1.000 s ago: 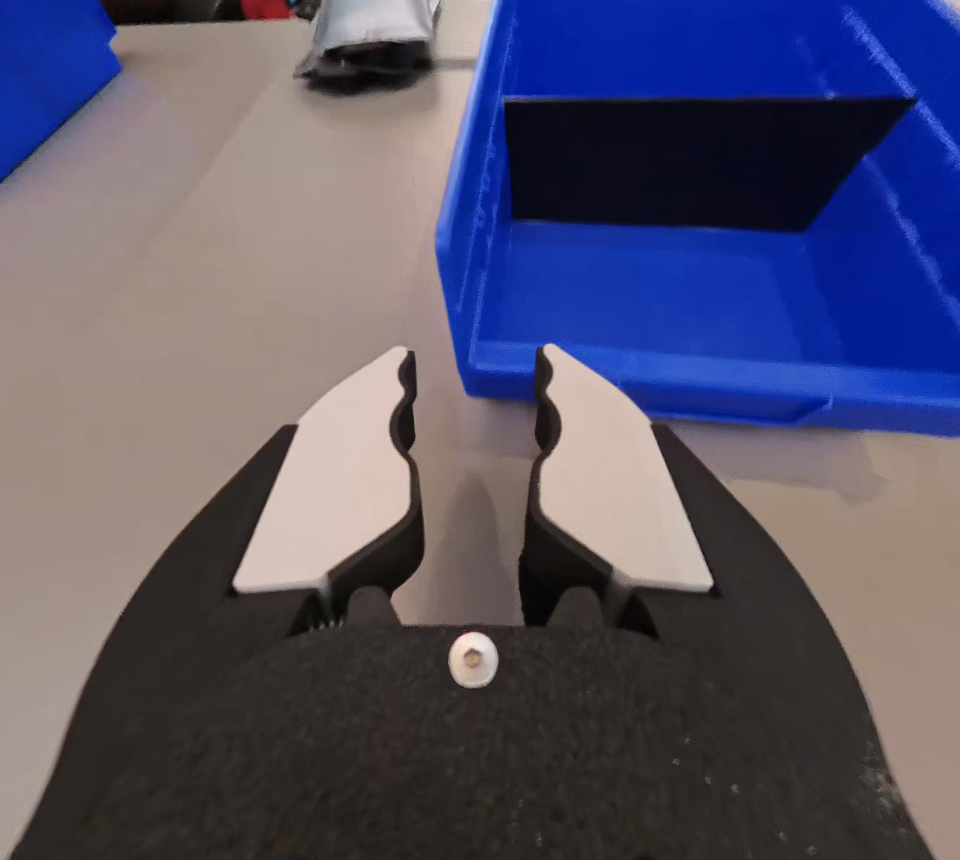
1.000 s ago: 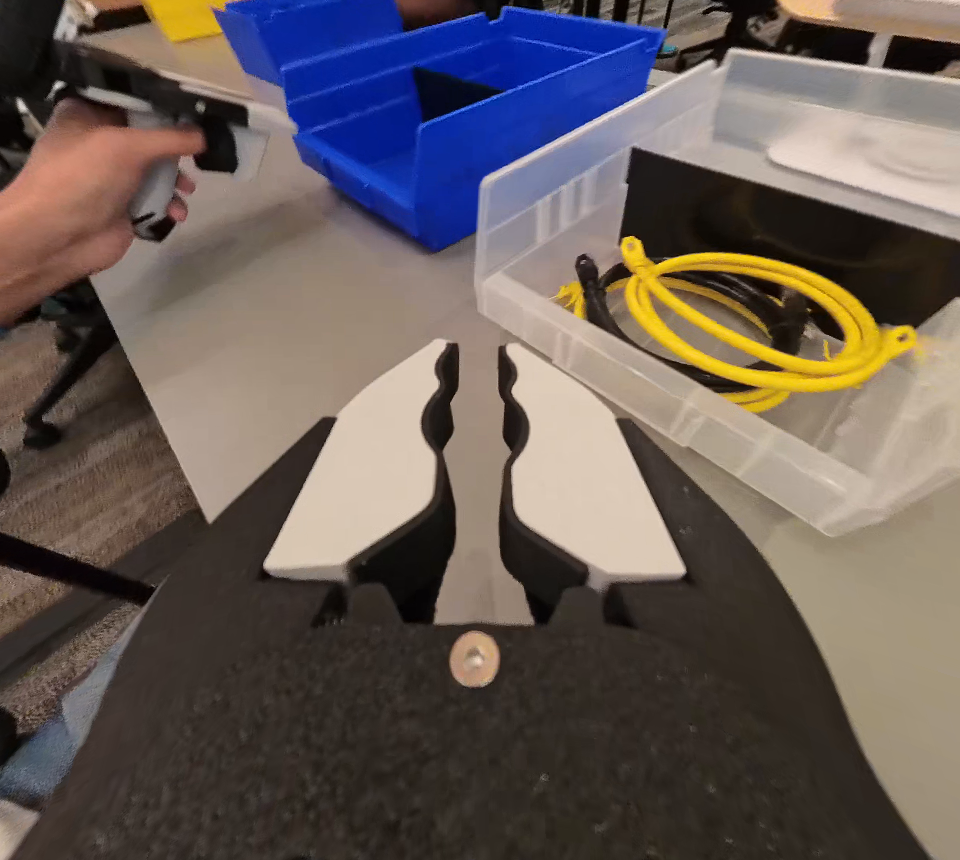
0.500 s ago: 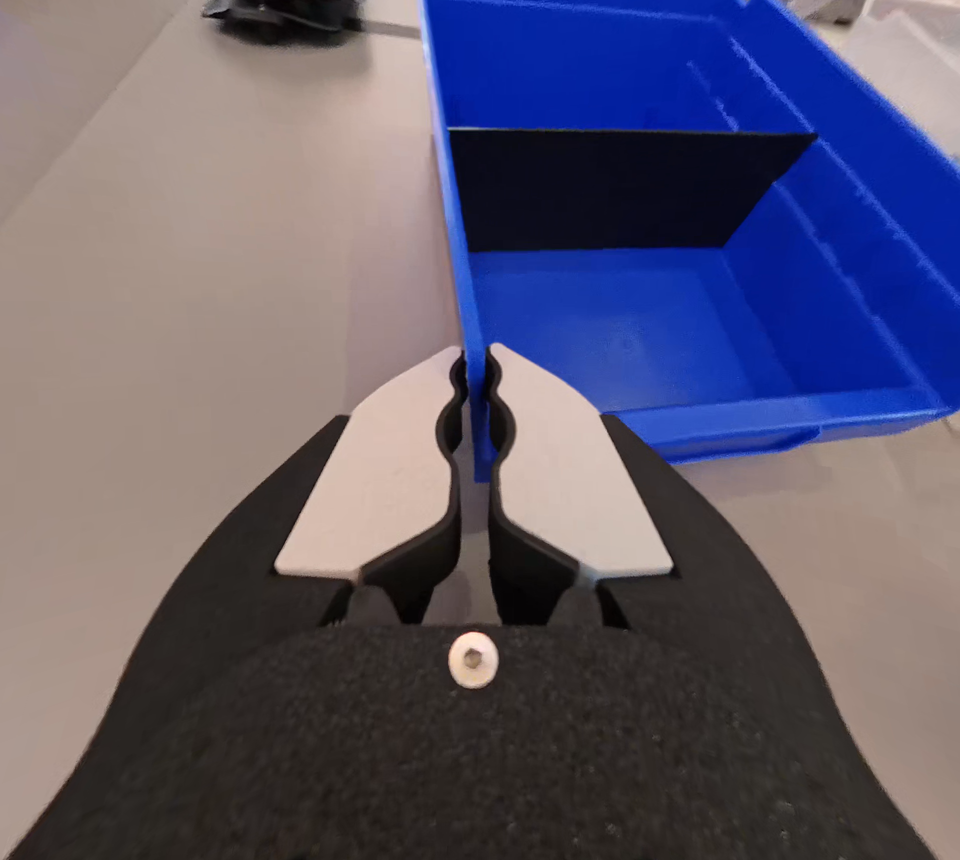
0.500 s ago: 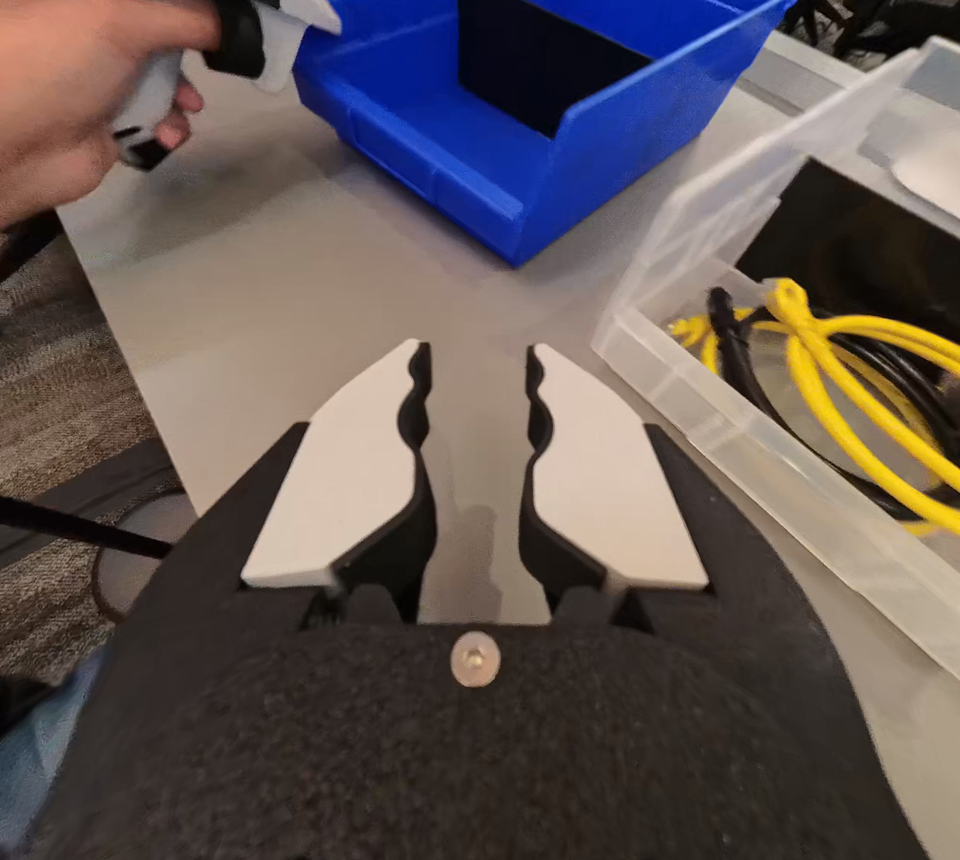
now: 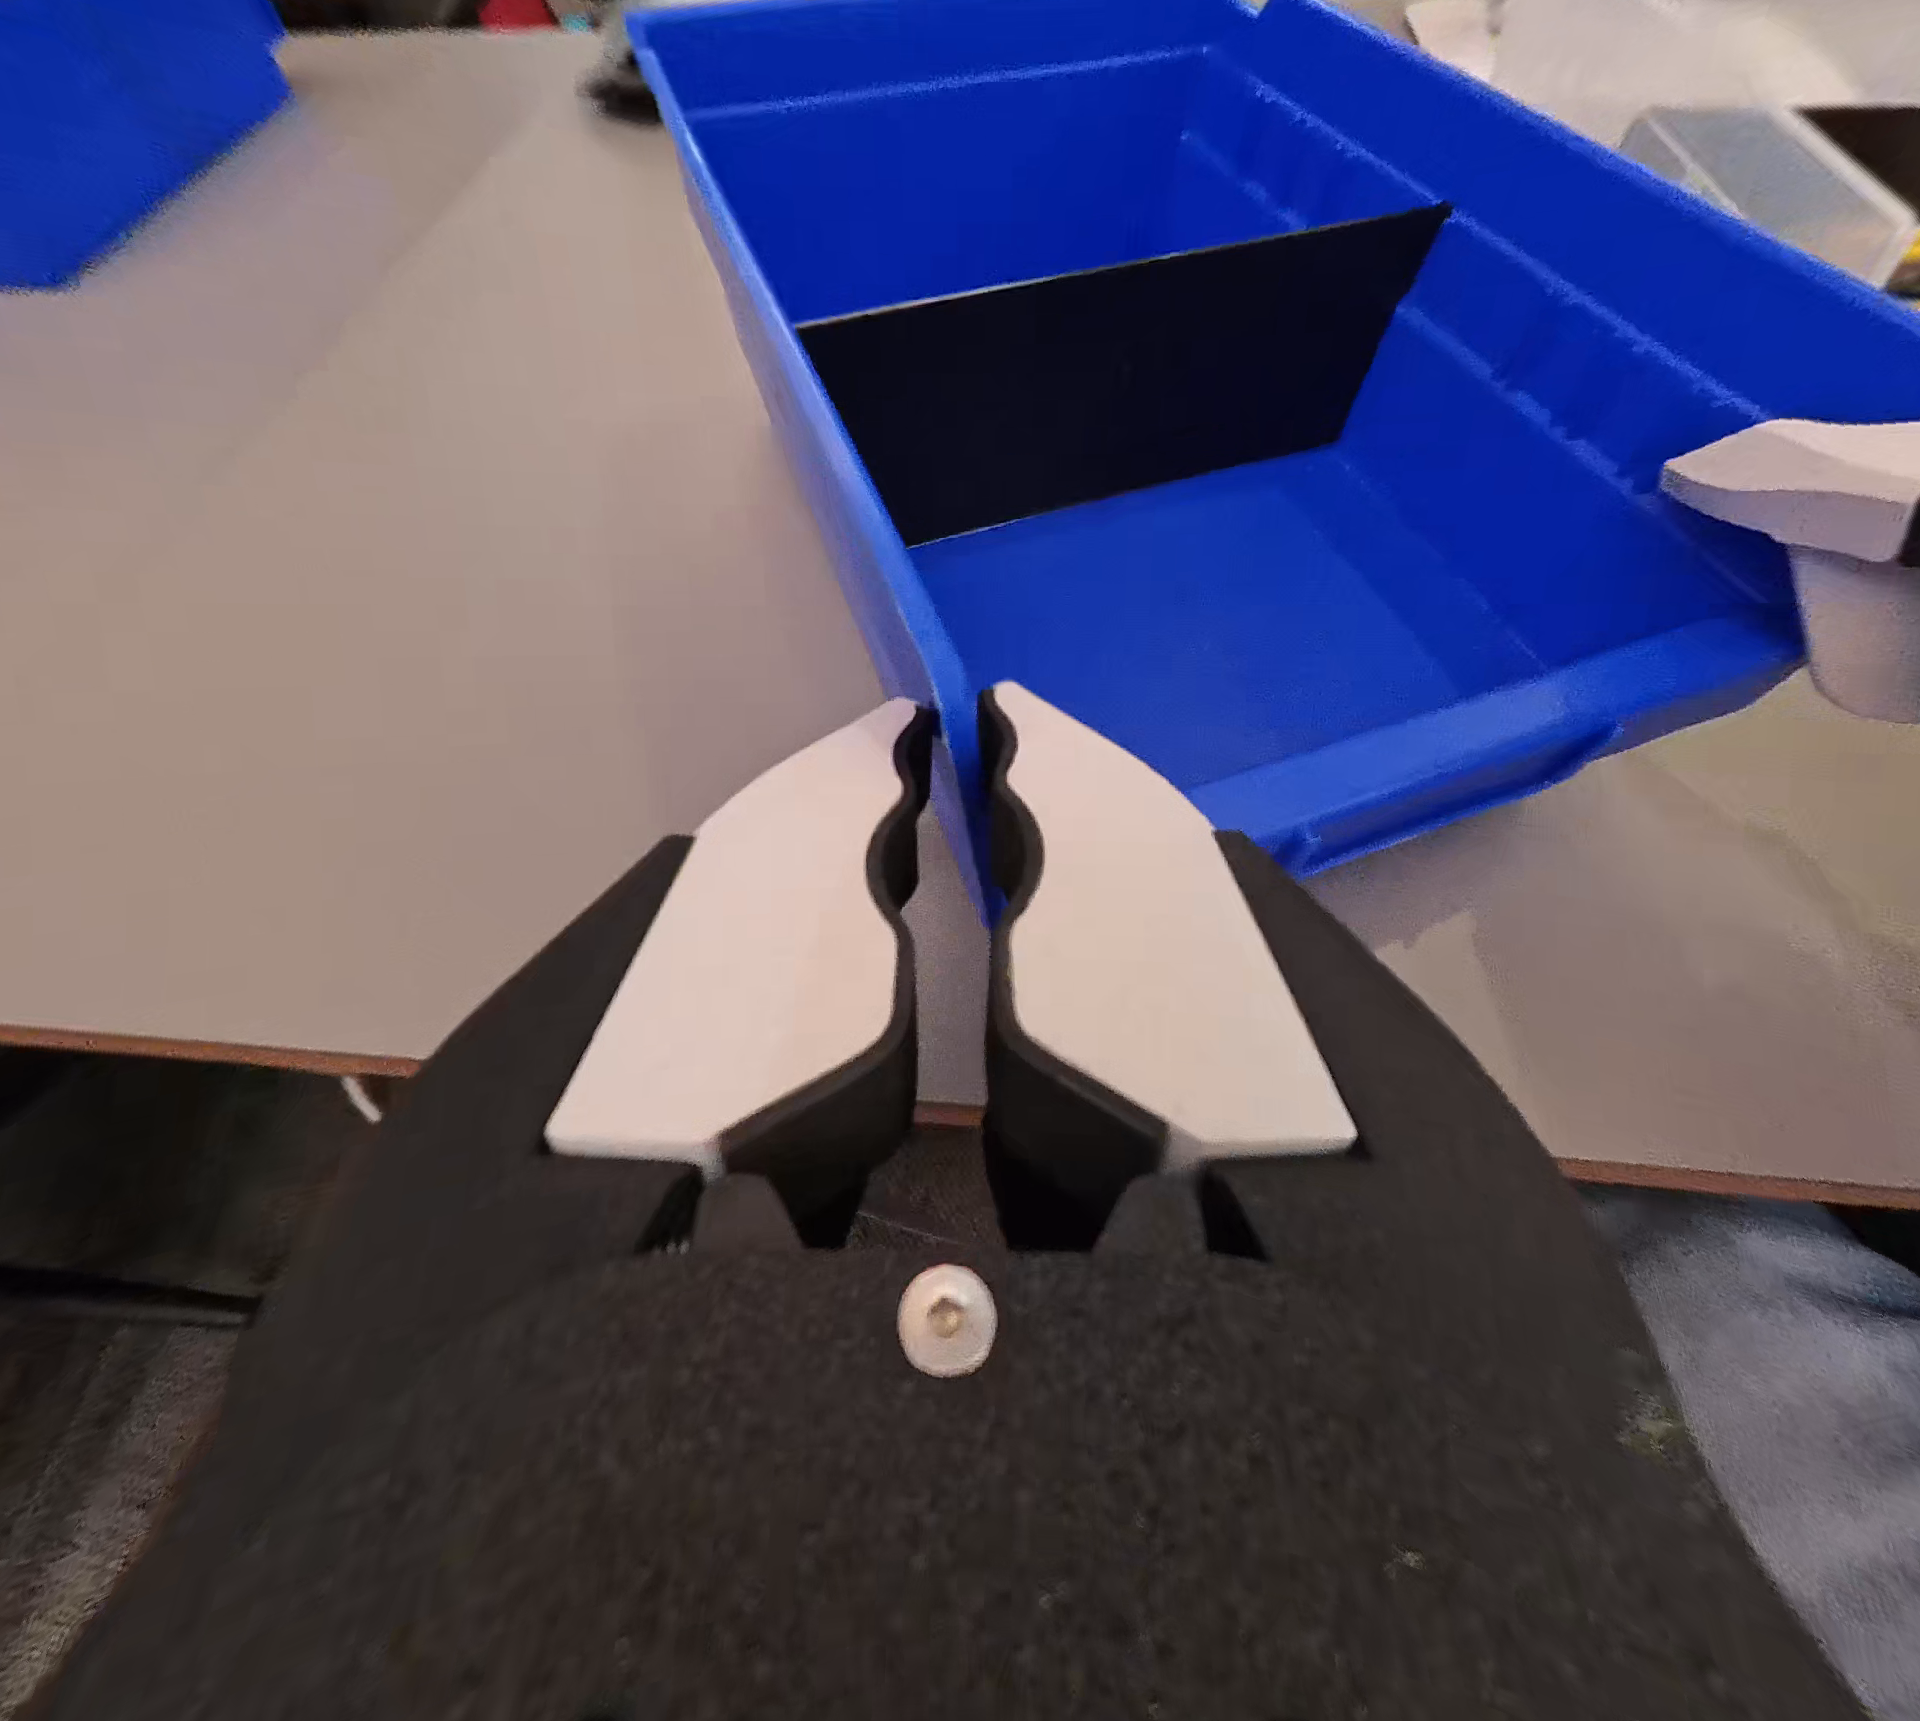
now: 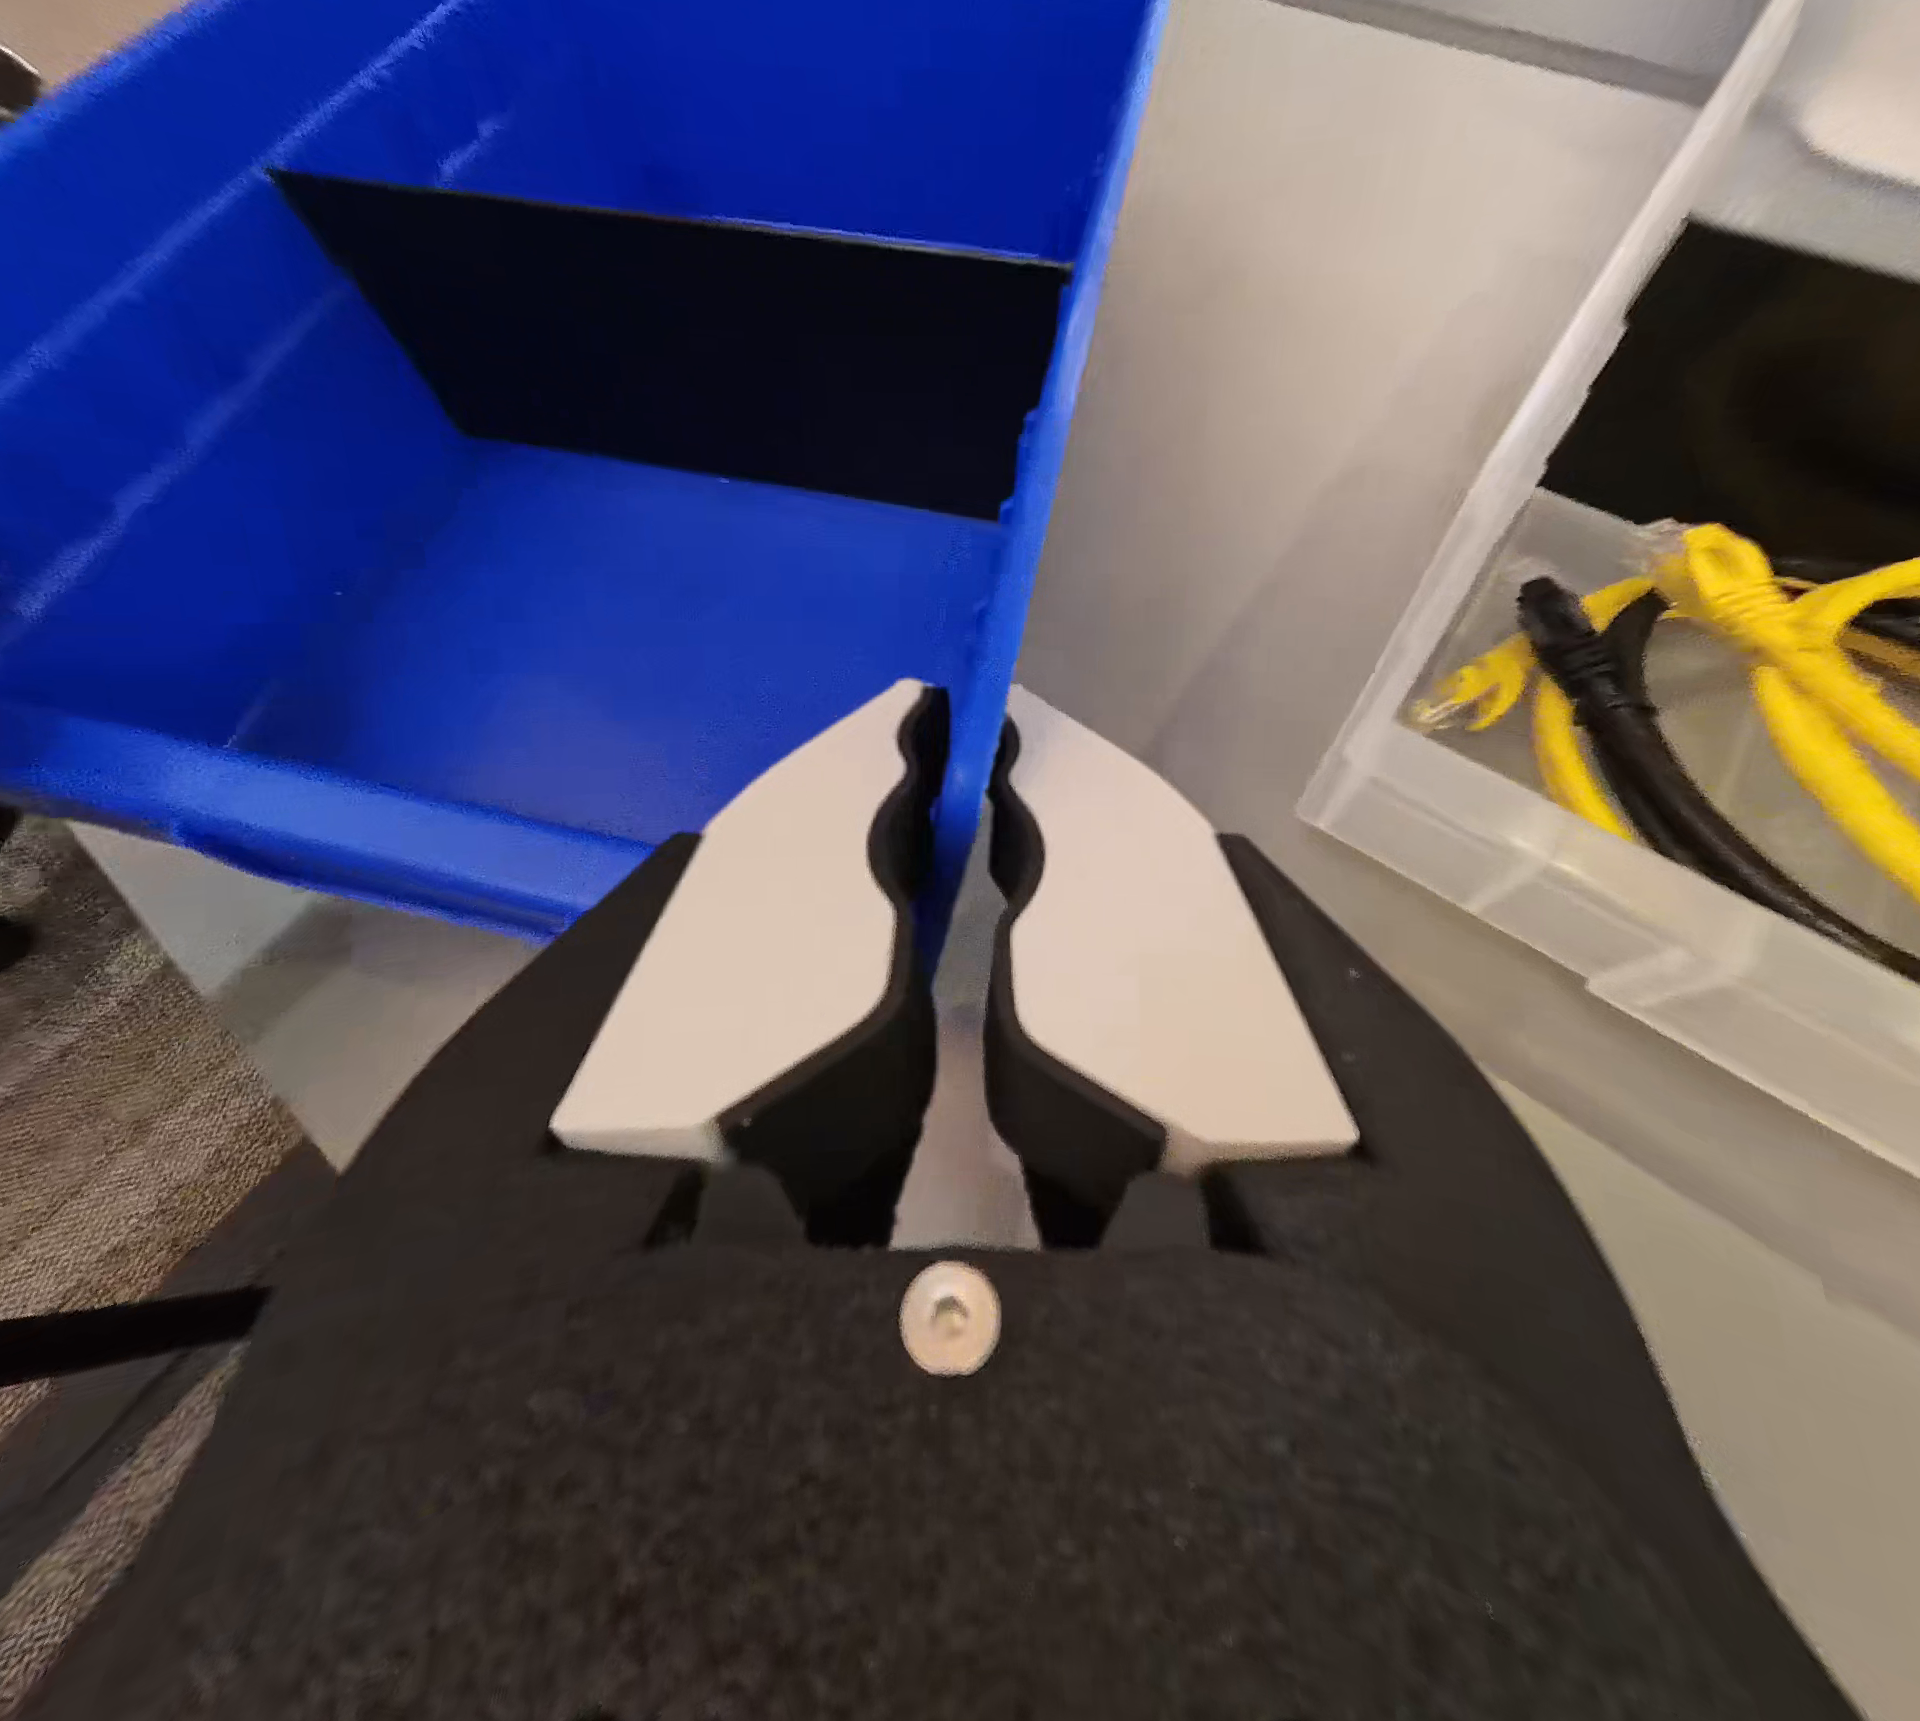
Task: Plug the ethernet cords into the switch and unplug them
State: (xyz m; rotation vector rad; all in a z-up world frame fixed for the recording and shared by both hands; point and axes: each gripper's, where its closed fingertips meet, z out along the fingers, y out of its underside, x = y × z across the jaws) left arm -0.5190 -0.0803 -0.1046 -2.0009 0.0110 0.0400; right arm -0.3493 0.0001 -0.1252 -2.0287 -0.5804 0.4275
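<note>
Left wrist view shows the left tongs (image 5: 951,726) closed narrow on the left side wall of a blue plastic bin (image 5: 1195,632), near its front corner, the black wavy pads pressing on the wall from both sides. Only this view shows a second blue bin (image 5: 125,113) far to the left on the grey matte surface (image 5: 416,580), and the grey tip of the right tongs (image 5: 1808,508) at the bin's right front corner. It also shows the brown edge of the surface and the floor below. Right wrist view shows the right tongs (image 6: 971,715) closed on the right side wall of the same bin, with the thin blue wall standing between the two pads. Only this view shows where the ethernet cords (image 6: 1787,695) are: coiled yellow cords lie together with a black cable (image 6: 1600,684) inside a clear plastic box (image 6: 1558,902) well to the right of the bin. The switch I cannot make out in either view. The bin is smooth, hard plastic with slanted walls and a low front lip, and a flat black divider (image 5: 1101,383) crosses its middle. Both tongs have pale grey flat fingers on a black body of rough, grainy texture, with one silver screw at the centre.
</note>
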